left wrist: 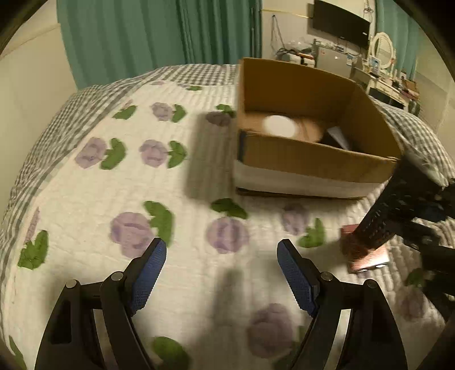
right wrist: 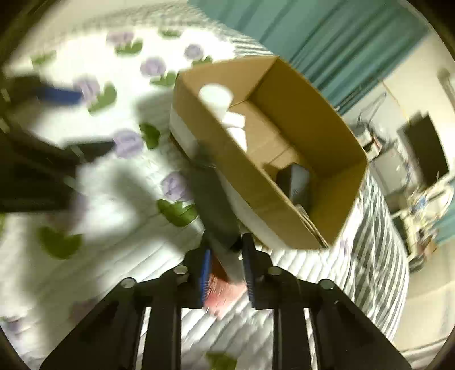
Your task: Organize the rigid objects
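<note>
An open cardboard box [left wrist: 310, 159] stands on the flowered quilt and shows in the right wrist view [right wrist: 256, 182] too. Inside it are white round things [right wrist: 216, 95] and a dark box [right wrist: 294, 182]. My right gripper [right wrist: 226, 273] is shut on a long dark perforated bar [right wrist: 212, 193], held just in front of the box's near wall. That bar [left wrist: 395, 210] shows at the right of the left wrist view, above a small pink-brown block [left wrist: 366, 256] on the quilt. My left gripper [left wrist: 221, 279] is open and empty over the quilt.
The quilt [left wrist: 113, 199] covers a bed. Green curtains [left wrist: 159, 34] hang behind. A dresser with a mirror [left wrist: 382, 51] and a dark screen [left wrist: 341, 24] stand at the far right.
</note>
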Tool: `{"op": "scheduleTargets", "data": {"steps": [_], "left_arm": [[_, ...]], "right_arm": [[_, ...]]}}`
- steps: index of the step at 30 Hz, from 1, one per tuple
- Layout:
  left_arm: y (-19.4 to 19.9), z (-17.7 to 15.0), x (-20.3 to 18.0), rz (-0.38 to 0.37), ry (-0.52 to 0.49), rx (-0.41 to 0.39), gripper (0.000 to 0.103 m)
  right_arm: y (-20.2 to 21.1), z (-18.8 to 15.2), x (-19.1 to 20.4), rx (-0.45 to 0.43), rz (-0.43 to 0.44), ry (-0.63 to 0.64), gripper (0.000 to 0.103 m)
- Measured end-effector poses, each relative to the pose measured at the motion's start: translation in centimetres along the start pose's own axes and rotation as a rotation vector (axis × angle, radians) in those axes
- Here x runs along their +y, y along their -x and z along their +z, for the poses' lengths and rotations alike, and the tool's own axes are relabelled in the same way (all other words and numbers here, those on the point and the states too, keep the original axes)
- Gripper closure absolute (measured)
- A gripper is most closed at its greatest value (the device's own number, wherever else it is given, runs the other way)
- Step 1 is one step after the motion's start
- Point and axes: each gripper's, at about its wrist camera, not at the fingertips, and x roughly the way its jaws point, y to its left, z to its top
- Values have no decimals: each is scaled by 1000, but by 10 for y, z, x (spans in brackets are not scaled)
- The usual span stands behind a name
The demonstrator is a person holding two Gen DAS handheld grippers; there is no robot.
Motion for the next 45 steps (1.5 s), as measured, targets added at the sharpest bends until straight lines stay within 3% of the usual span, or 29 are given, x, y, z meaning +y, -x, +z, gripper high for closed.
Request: {"op": "scheduleTargets", "data": {"steps": [5,9,14,25,36,39,42,45], "left_arm": [[4,-1,-30,-50,-30,4,20],[2,-3,-58,-94,-80,9,20],[-13,-5,-90,-144,-98,57,20],[-54,-7,-134,-250,-76,172,20],[-70,-5,-150,-320,-94,204,20],[-75,-6,-160,-304,-136,226,20],[-78,-7,-169,-275,-171,209,20],[-76,-6,-171,-285,-177,202,27]], "right_arm": [[30,-22,-33,-9,76,-191,86],[46,-41,-68,12,79,-311,86],[32,-60,-100,67,91,-409,86],[-34,-55,-124,56,143,-491,86],[-70,-57,-130,104,204,-531,82],[-82,-59,-127,150,210,-535,83],[-80,-61,-128,141,198,-541,84],[-80,-63,-126,141,198,-539,85]]}}
